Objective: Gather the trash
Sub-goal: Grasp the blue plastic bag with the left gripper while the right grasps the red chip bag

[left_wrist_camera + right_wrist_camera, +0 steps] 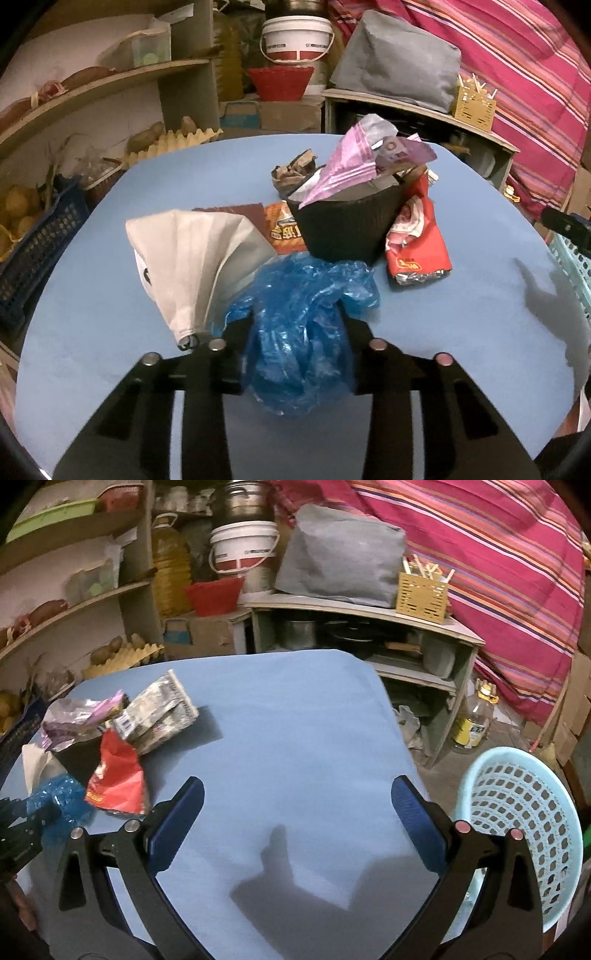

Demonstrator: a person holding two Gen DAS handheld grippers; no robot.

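The left gripper clenches the crumpled blue plastic bag above the blue table; carrying it well clear of the loose wrappers towards the pale basket at four o'clock looks wisest. The right gripper hovers spread, holding nothing.

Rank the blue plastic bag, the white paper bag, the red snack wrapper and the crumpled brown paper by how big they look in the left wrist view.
1-2. Blue plastic bag and white paper bag: alike; the plastic bag sits closest, pinched in the left tongs, so unsure.
3. Red snack wrapper.
4. Crumpled brown paper, farthest away.
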